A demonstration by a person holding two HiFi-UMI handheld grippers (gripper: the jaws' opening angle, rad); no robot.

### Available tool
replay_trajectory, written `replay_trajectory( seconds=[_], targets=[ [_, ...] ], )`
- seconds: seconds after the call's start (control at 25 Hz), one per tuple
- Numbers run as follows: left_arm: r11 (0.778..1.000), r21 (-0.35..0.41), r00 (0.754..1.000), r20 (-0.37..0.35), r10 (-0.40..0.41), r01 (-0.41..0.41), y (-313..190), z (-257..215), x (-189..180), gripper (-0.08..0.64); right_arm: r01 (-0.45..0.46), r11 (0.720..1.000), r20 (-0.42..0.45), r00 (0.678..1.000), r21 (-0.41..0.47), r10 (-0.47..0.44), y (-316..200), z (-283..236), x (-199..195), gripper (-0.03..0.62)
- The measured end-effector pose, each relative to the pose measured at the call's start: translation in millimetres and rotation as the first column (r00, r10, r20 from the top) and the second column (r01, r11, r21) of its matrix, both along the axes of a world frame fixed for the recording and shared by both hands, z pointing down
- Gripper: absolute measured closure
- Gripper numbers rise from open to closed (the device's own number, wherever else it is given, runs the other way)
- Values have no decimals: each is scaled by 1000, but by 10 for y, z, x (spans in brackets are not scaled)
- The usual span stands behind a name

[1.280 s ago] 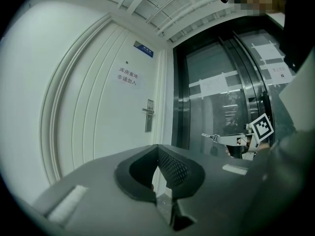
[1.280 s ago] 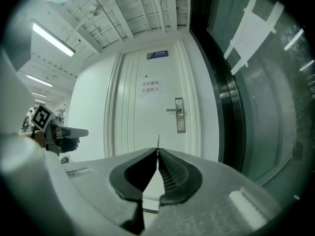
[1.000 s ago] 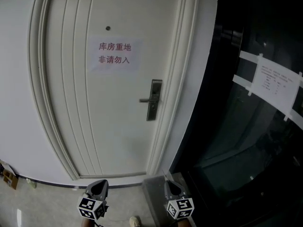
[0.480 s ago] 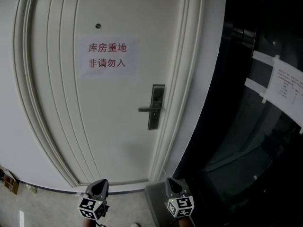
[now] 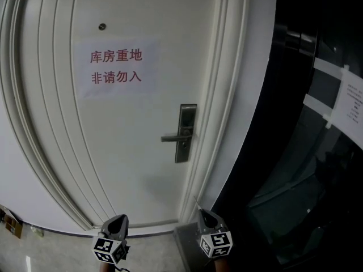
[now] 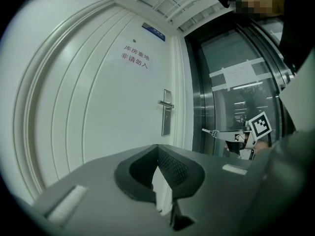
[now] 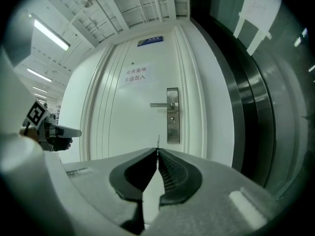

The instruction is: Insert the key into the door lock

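Note:
A silver lock plate (image 5: 185, 132) with a lever handle (image 5: 172, 137) sits on the right side of a white door (image 5: 130, 152). My right gripper (image 5: 202, 213) is low in the head view, shut on a thin key (image 5: 197, 202) that sticks out ahead toward the door. In the right gripper view the key (image 7: 158, 141) points just left of the lock plate (image 7: 173, 115) and its keyhole (image 7: 172, 118), still well short of them. My left gripper (image 5: 119, 219) is beside it, jaws together with nothing in them. From the left gripper view, the right gripper (image 6: 231, 134) and key (image 6: 210, 131) show at right.
A paper sign (image 5: 116, 67) with red characters is taped on the door. A dark glass panel (image 5: 317, 152) with taped notices stands right of the door frame (image 5: 227, 95). A small object (image 5: 9, 220) lies on the floor at far left.
Both grippers have come closer to the door. The door, its sign and lock plate appear larger, and the sign has slid left in the head view.

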State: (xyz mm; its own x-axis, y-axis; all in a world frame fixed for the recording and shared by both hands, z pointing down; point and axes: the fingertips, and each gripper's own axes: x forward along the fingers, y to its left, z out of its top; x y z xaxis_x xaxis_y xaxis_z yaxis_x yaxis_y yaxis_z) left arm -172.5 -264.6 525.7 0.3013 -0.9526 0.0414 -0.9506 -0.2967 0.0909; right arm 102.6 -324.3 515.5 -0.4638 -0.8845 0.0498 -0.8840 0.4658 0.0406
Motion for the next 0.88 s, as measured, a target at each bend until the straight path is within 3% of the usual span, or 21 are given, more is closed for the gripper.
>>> replay_trajectory(
  seconds=[0.4,0.88],
  targets=[
    [1000,-7,1000,2,-27,27,-238,47,-22,557,9,998,5,1000,56,-9,-418,-239,-92,581],
    [1000,-12,1000,12,-7,7,-536,45,-128,557,-15,976,-97,995,218,37,-1015,-929,-261,581]
  ],
)
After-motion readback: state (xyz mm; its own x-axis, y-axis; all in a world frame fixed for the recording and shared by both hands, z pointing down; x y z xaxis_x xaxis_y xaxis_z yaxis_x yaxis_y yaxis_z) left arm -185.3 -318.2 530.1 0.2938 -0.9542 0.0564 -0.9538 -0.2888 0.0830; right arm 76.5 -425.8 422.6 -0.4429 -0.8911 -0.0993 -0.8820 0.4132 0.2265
